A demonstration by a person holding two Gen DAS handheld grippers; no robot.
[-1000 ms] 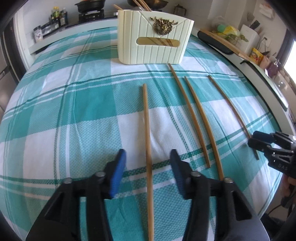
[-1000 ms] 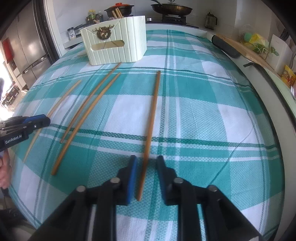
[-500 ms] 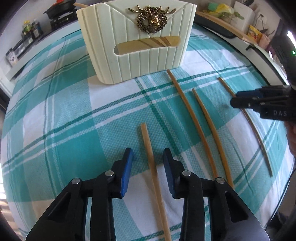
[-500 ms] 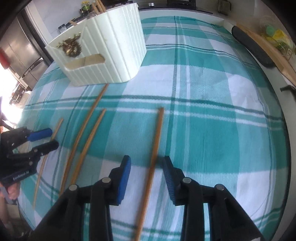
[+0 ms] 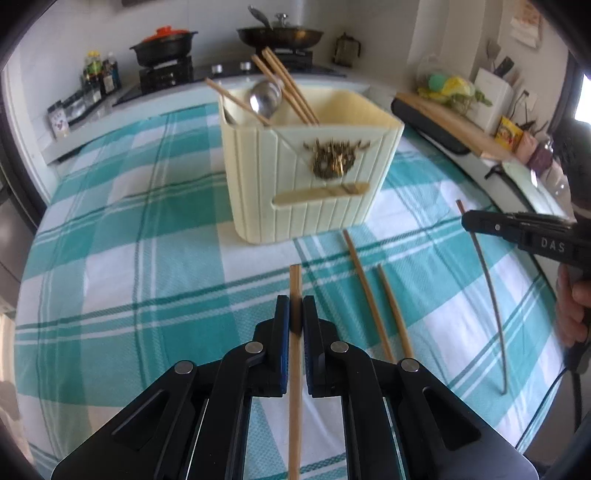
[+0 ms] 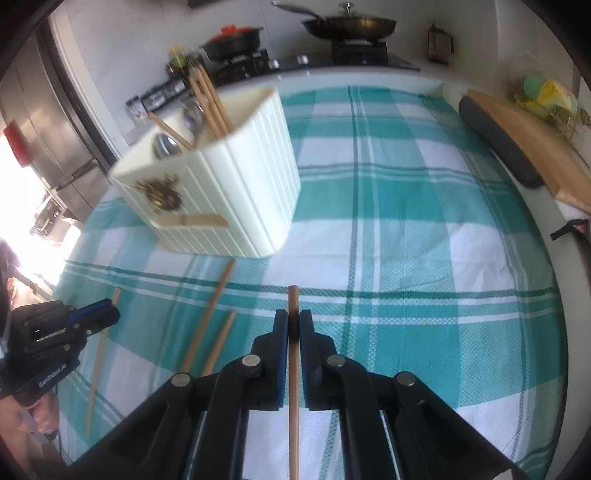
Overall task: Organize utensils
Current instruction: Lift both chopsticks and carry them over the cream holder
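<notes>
My left gripper (image 5: 296, 312) is shut on a wooden chopstick (image 5: 295, 373) and holds it above the cloth, pointing at the cream utensil holder (image 5: 306, 173). My right gripper (image 6: 293, 326) is shut on another wooden chopstick (image 6: 293, 391), also lifted. The holder (image 6: 221, 206) holds several chopsticks (image 5: 286, 83) and metal spoons (image 5: 264, 98). Two chopsticks (image 5: 376, 306) lie side by side on the cloth between the grippers. The right gripper shows at the right of the left wrist view (image 5: 517, 232); the left gripper shows at the left of the right wrist view (image 6: 62, 332).
A teal and white checked cloth (image 6: 406, 221) covers the table. A stove with pans (image 5: 280, 35) stands behind. A cutting board (image 6: 532, 147) and dark roll (image 6: 495, 140) lie along the right edge. Bottles (image 5: 99, 74) stand at the back left.
Both grippers closed on their chopsticks and lifted them off the cloth. Both views now look over the holder's rim from higher up.
</notes>
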